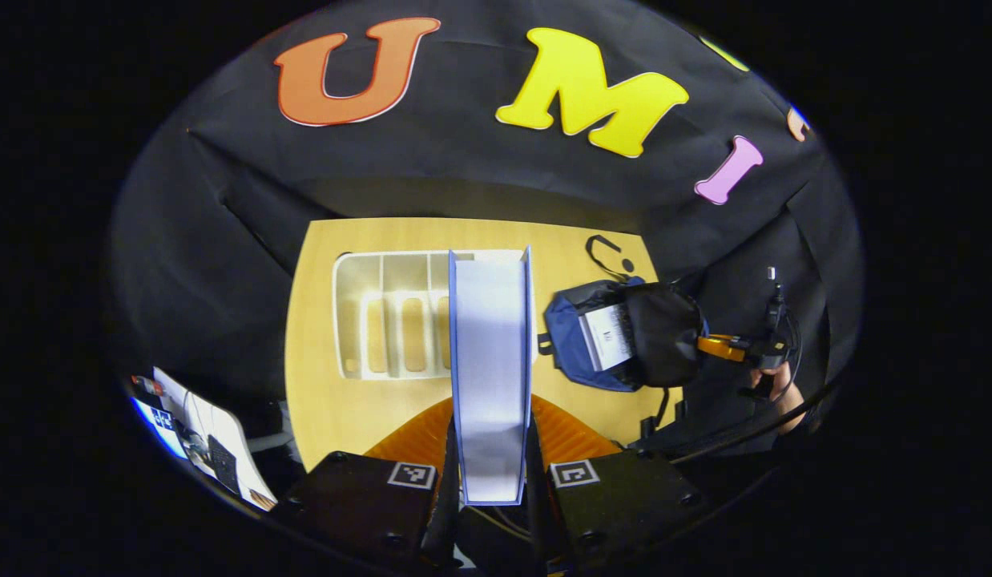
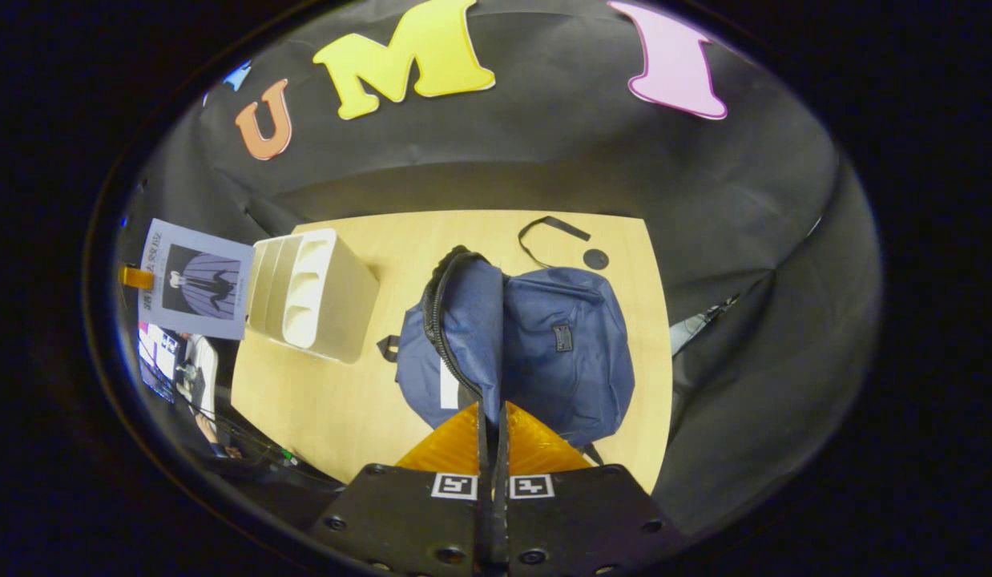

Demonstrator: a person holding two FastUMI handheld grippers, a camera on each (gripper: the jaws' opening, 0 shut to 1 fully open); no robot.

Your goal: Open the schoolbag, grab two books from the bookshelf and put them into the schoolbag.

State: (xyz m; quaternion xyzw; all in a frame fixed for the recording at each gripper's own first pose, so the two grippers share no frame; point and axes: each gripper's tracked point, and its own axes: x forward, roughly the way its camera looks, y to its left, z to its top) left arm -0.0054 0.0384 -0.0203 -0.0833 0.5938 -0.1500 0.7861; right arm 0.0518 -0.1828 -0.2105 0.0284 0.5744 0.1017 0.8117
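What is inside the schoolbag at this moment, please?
In the left gripper view, one book lies inside the open schoolbag; its pale edge shows at the mouth. The rest of the inside is covered by the dark flap and cannot be seen.

My two fisheye views bend strongly at the edges. Overhead light brightens the table (image 1: 328, 401); the surroundings are dim, focus sharp.
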